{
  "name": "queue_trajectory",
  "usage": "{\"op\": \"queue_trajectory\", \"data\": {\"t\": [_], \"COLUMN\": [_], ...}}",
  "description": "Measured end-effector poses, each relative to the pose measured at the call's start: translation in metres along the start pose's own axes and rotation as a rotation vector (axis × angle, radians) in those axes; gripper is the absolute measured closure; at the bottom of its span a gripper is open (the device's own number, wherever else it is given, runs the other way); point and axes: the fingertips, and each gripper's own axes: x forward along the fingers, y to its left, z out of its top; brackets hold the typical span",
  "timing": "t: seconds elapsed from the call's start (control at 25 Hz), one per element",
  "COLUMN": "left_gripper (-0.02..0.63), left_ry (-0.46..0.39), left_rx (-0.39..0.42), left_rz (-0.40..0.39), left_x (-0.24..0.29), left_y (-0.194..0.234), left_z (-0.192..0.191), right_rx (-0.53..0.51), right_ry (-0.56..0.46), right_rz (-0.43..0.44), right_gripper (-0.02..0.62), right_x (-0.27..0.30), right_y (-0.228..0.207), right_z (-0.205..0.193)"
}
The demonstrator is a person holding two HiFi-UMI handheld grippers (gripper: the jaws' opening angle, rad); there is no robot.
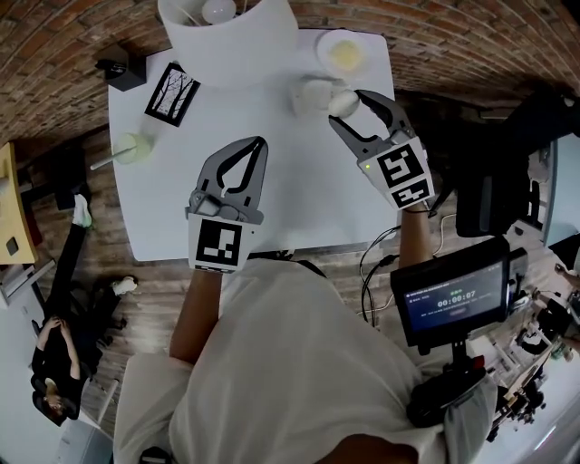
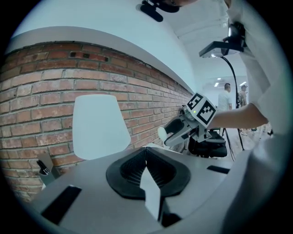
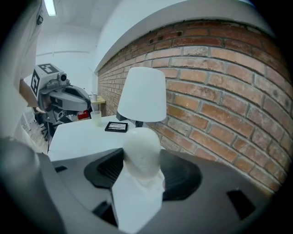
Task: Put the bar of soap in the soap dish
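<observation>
The bar of soap (image 1: 343, 102) is a white, egg-shaped lump, and my right gripper (image 1: 345, 108) is shut on it above the far right part of the white table (image 1: 299, 199). In the right gripper view the soap (image 3: 142, 151) stands up between the jaws. Just left of it lies a small white dish (image 1: 313, 94). A round white dish with a pale yellow inside (image 1: 344, 53) sits farther back. My left gripper (image 1: 257, 145) hovers over the table's middle, shut and empty. From the left gripper view I see the right gripper (image 2: 165, 134) holding the soap (image 2: 162, 133).
A big white lamp shade (image 1: 227, 27) stands at the back, with a black-framed picture (image 1: 172, 93) and a pale green drink (image 1: 133, 148) to the left. A brick wall (image 3: 219, 91) runs behind the table. A screen on a stand (image 1: 453, 299) is at the right.
</observation>
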Motion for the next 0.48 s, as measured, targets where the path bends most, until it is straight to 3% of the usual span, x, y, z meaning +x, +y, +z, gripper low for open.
{"op": "queue_trajectory", "data": {"t": [0.48], "left_gripper": [0.598], "left_ry": [0.023], "left_rx": [-0.030], "left_rz": [0.001], "left_x": [0.011], "left_y": [0.013], "left_z": [-0.017], "right_rx": [-0.007], "right_ry": [0.036], "right_rz": [0.058], "right_gripper": [0.341], "right_x": [0.041], "right_y": [-0.004], "right_z": [-0.015]}}
